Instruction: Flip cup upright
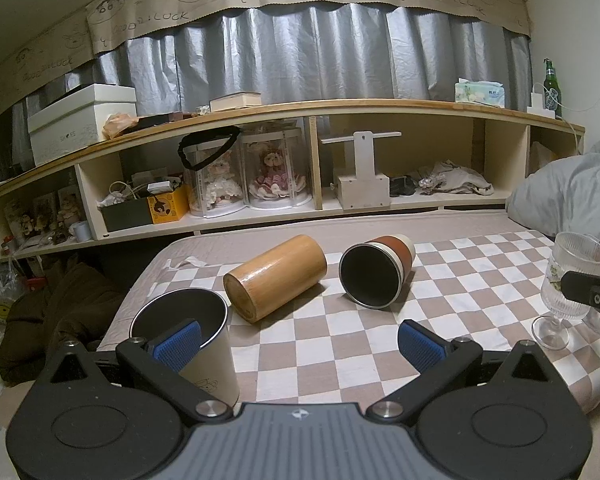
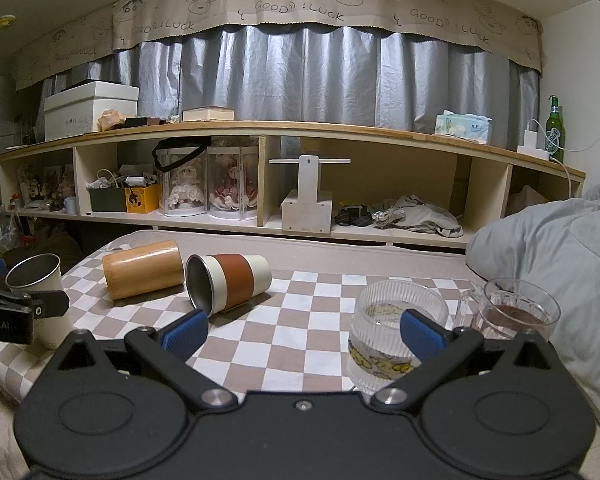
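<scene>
A bamboo cup (image 1: 275,278) (image 2: 143,269) lies on its side on the checkered cloth (image 1: 332,344). A white cup with a brown sleeve (image 1: 374,272) (image 2: 228,284) lies on its side beside it, its dark mouth toward the cameras. A cream steel-lined cup (image 1: 192,336) (image 2: 40,288) stands upright at the left. My left gripper (image 1: 300,348) is open and empty, its left pad in front of the cream cup. My right gripper (image 2: 302,336) is open and empty, its right pad in front of a ribbed stemmed glass (image 2: 392,340) (image 1: 568,284).
A glass mug (image 2: 512,312) with dark liquid stands upright right of the ribbed glass. A grey duvet (image 2: 548,256) lies at the right. A long shelf unit (image 1: 300,168) with boxes and dolls runs behind the bed. Dark clothes (image 1: 56,312) lie on the floor at the left.
</scene>
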A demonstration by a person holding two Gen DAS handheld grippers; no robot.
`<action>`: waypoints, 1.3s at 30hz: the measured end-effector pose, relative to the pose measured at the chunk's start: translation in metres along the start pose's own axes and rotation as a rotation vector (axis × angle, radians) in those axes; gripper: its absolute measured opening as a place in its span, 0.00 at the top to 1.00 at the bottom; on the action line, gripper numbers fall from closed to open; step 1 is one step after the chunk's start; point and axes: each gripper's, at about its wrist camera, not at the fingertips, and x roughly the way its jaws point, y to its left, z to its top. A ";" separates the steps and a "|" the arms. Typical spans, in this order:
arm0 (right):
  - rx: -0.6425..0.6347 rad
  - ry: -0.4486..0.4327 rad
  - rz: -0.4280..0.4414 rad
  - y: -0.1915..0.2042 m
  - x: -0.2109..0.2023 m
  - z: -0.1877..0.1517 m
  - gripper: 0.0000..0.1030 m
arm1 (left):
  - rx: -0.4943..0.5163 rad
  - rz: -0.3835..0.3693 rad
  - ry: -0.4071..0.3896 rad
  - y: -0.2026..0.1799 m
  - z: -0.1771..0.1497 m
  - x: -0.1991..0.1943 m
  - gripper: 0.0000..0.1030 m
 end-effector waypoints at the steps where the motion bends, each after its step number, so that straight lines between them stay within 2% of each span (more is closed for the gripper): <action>1: 0.001 0.000 0.000 0.000 -0.001 0.000 0.00 | 0.000 0.000 0.000 0.000 0.000 0.000 0.00; 39: -0.002 -0.008 -0.001 -0.001 -0.004 0.002 0.00 | 0.004 0.001 0.002 -0.001 0.000 0.001 0.00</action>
